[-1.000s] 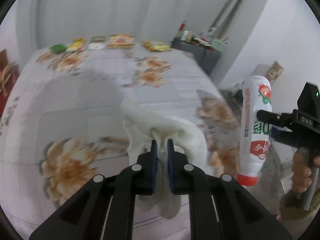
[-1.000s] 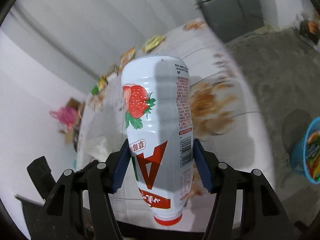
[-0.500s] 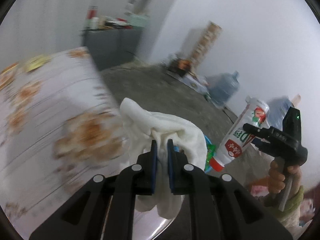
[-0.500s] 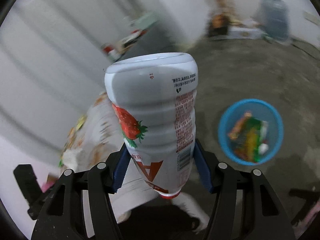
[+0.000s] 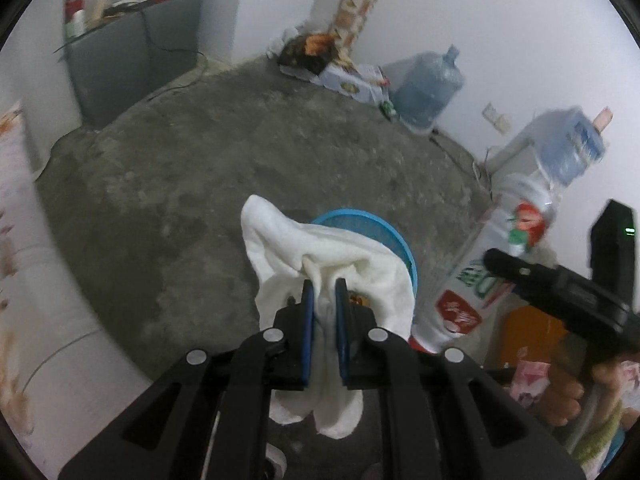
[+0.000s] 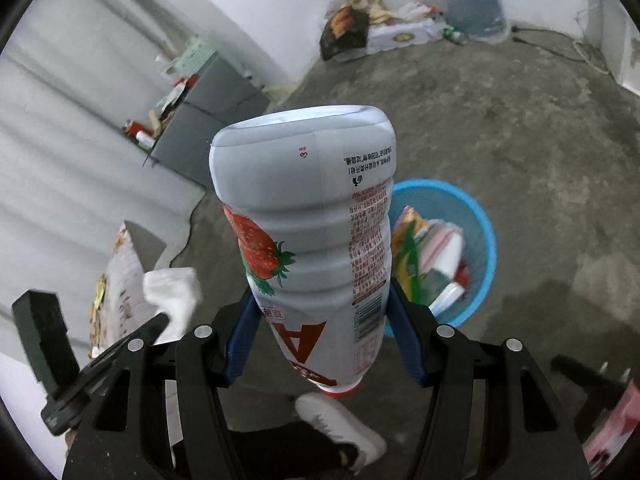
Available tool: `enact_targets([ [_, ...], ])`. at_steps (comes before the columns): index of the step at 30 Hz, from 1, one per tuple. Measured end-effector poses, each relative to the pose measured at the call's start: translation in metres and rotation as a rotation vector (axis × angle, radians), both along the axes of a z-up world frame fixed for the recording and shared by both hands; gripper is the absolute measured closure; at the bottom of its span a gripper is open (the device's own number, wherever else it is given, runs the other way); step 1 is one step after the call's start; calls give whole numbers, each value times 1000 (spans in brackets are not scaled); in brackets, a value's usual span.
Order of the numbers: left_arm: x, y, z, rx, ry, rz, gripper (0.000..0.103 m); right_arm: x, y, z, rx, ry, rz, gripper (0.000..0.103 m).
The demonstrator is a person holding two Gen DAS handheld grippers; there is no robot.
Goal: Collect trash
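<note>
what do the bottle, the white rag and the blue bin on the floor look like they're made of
Bottle: likely thin plastic with a glossy printed sleeve; ribbed body, soft sheen.
Rag: soft woven cloth, probably cotton terry; matte, fuzzy, bunched in limp folds between the left gripper's pads.
Bin: seemingly moulded plastic, smooth bright blue, with a thin even rim.

Bare home room; rough concrete floor (image 5: pixel 248 168); water jug (image 5: pixel 430 90); cluttered grey cabinet (image 6: pixel 208 120); floral-clothed table (image 5: pixel 16 240)
</note>
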State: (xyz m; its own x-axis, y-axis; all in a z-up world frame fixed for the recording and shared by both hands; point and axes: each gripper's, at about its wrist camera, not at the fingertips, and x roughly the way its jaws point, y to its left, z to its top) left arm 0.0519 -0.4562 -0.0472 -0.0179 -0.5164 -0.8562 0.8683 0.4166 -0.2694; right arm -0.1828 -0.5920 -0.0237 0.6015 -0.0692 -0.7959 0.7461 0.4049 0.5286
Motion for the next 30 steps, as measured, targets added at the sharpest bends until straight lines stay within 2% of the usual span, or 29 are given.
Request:
enact_targets([
  [4,-16,-35,-23,60,-52,-40,93,-23,-14,-4,-79,84,-61,46],
  [8,-25,-68,-45,105,-95,-74,93,-22,-23,-22,-89,137,-58,45],
  [10,-29,-87,-59,121,-100,-83,91,-11,-30,-47,-54,150,-38,45],
  [11,-30,-96,-67,125,-90,-90,88,-7,-33,-54,-39,151,-30,43],
  [12,-29,-102,-73,134,-77,-94,76,0,-37,-70,-16,153,-15,43],
  [13,-32,-109,-82,157,-74,-92,70,6,-40,-86,6,186,-9,43],
  [14,-33,-112,-87,175,-78,-85,55,9,-42,-100,30,220,-10,42],
  [16,-36,-113,-91,184,-62,-74,51,2,-41,-115,64,210,-7,42],
  [21,-33,-93,-74,128,28,-54,51,-12,-36,-124,87,163,-9,42],
  [26,-24,-69,-35,43,27,-18,51,-12,-28,-117,111,126,-31,42],
  [30,-17,-31,9,-52,16,8,49,-4,-22,-107,104,101,-22,42],
])
